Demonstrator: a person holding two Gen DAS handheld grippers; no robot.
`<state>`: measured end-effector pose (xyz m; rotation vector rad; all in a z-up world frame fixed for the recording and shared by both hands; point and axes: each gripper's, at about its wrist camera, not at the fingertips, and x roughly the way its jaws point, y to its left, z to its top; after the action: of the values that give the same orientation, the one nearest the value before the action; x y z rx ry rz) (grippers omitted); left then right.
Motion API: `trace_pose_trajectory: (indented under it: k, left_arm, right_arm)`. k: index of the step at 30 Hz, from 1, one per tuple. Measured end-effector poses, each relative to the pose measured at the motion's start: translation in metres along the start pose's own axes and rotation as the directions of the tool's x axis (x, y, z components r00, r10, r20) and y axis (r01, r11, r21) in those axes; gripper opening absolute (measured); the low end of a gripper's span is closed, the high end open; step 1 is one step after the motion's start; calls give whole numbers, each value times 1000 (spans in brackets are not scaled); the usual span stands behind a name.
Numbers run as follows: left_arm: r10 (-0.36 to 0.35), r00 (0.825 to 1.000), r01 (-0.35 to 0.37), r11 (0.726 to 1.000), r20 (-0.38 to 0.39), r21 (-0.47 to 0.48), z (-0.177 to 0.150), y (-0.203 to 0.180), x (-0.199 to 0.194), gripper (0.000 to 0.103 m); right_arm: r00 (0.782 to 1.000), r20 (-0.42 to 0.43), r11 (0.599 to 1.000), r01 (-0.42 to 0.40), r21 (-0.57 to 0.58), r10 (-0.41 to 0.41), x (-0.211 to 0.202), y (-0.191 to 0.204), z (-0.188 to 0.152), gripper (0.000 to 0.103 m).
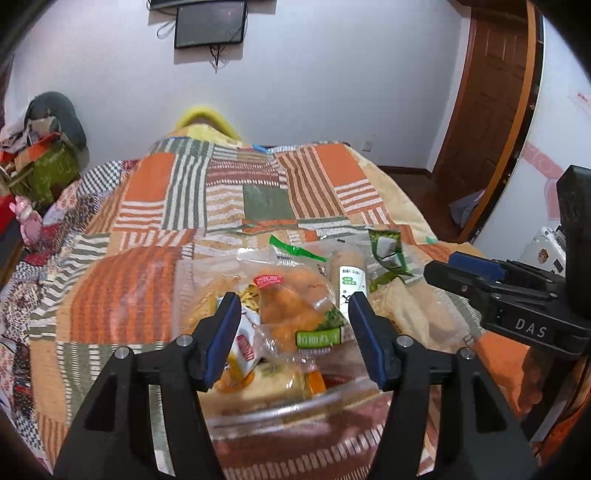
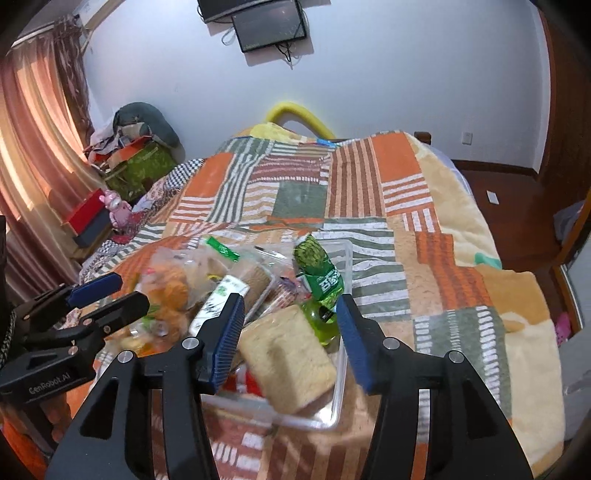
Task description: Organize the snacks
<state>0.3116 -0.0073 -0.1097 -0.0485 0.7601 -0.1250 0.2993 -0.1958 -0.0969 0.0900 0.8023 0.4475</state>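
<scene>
Daylight glows warm through the curtain [image 2: 33, 122] on the left side of the right wrist view; the white wall [image 2: 388, 74] reads cool and even. Shadows are soft. The fisheye bends the door frame [image 1: 517, 122] and darkens corners. Near snacks [image 2: 288, 354] look smeared and soft.

A bed covered by a patchwork blanket [image 2: 369, 192] in orange, green and cream fills the room. Behind it stands a white wall [image 2: 388, 74] with a dark screen [image 2: 271, 24] mounted high. Reddish curtains [image 2: 33, 122] glow with daylight on one side; a brown wooden door [image 1: 491, 92] and dark wooden floor [image 2: 509, 206] lie on the other.
</scene>
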Motion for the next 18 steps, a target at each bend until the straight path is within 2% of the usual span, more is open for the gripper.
trace_pose_trajectory:
  k: [4,10,15,18]
  left_arm:
    - [13,999,-13,1000,51,10,2,-2,-36,60]
    - [15,986,-16,1000,166,6,5,-7,-105,60]
    - [24,960,-26,1000,280,4,-5,-12,-165,66]
    - [31,938,-38,999,344,16,-13,-18,-195,70]
  right_arm:
    - [999,39,999,0,-39,2,-29,11,0,48]
    - [990,136,996,-10,-91,23,-88,37,-1,48]
    - [974,226,991,0,-132,30,-137,59,-8,48]
    - [957,288,991,8,-132,31,-165,69,-16,53]
